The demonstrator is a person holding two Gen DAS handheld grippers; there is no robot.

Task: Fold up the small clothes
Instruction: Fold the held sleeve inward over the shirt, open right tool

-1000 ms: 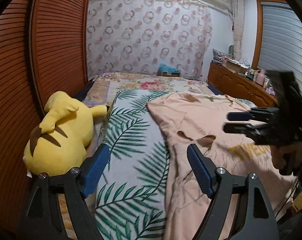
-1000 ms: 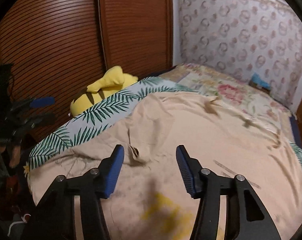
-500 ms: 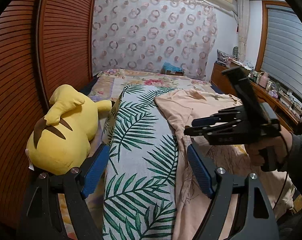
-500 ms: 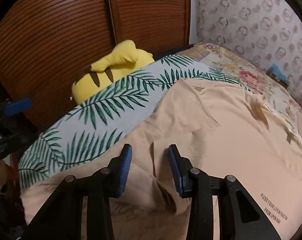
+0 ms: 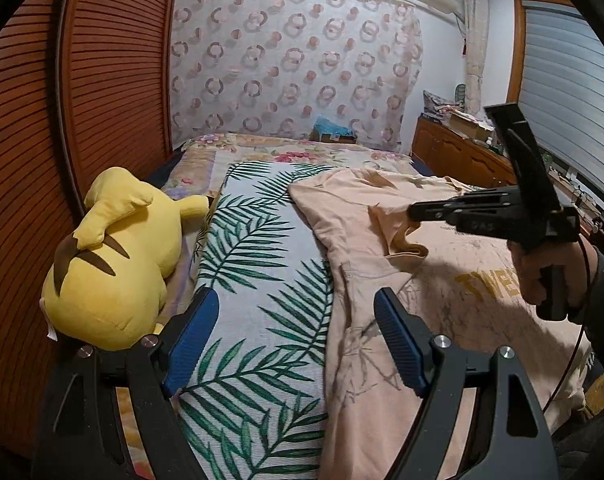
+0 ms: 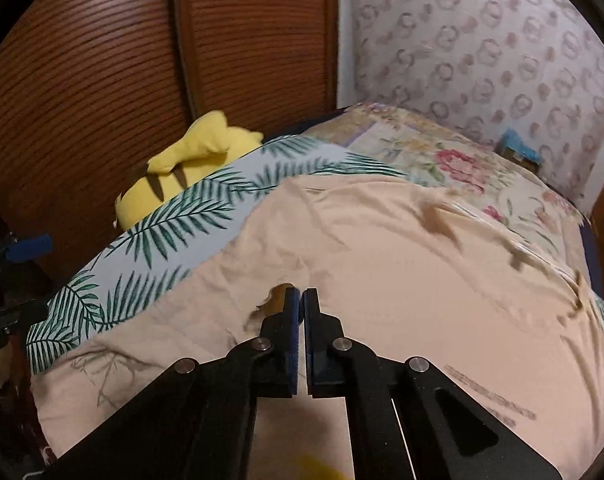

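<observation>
From the left wrist view, the peach T-shirt (image 5: 442, 280) lay spread over the bed, just right of the palm-leaf blanket (image 5: 257, 264), its near edge overlapping that blanket's right border. The left tool (image 5: 293, 336) hovered above the blanket's near end with its blue-padded fingers (image 5: 189, 340) standing wide apart and nothing between them. Left of the blanket, against the slatted wooden doors (image 5: 73, 120), sat a yellow plush toy (image 5: 113, 264). To the right of the blanket, the right tool (image 5: 416, 213) reached in, gripped by a hand (image 5: 542, 272), and its tips had pinched a fold of the T-shirt, which rose off the bed in a small peak. Yellow lettering showed on the shirt below that tool. From the right wrist view, the right tool (image 6: 300, 294) had its jaws just closing until they stood together, clamped on a puckered bit of the T-shirt (image 6: 402, 264) cloth at the tips. The shirt covered the bed right of the palm-leaf blanket (image 6: 161, 240), and the plush toy (image 6: 181, 164) lay beyond the blanket's far edge, beside the wooden doors (image 6: 101, 80). This view was somewhat blurred.
</observation>
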